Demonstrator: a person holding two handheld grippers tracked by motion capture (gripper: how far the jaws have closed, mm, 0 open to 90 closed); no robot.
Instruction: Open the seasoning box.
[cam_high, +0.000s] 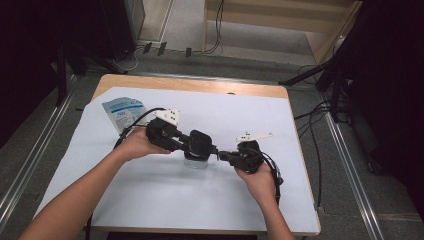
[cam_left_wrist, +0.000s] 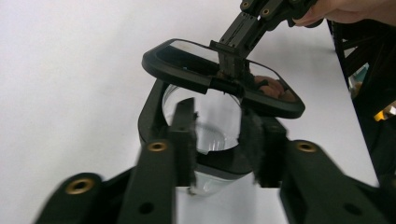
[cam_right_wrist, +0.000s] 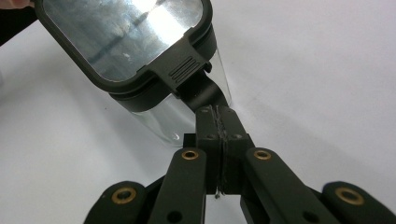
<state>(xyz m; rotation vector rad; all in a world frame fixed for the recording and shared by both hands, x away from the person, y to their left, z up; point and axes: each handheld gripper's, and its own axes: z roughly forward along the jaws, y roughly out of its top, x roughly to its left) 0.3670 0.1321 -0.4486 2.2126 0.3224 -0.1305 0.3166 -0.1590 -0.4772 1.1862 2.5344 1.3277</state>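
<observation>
A clear container (cam_high: 196, 161) with a black rim stands on the white sheet (cam_high: 165, 195) near the middle of the high view, between the two hands. The left gripper (cam_high: 187, 143) reaches in from the left of that frame; in the left gripper view its two black jaws rise from the bottom edge and stand on either side of the container (cam_left_wrist: 205, 126), one finger (cam_left_wrist: 183, 135) against the near black rim and the other at the rim's right side, the pair partly closed around the container's body; whether the pads truly press on it cannot be told, as the picture is blurred there. The black-framed lid (cam_left_wrist: 219, 77) hangs tilted above the opening, apart from the rim on its upper-left side. The right gripper (cam_high: 223, 155) comes in from the right of the high view, and in the right gripper view its jaws are pressed together on the lid's tab (cam_right_wrist: 205, 95), with the glossy lid (cam_right_wrist: 126, 32) filling the upper left of that frame and the container's clear wall (cam_right_wrist: 163, 123) below it. A blue-and-white pouch (cam_high: 122, 111) lies on the sheet at the upper left of the high view, well apart from the container.
</observation>
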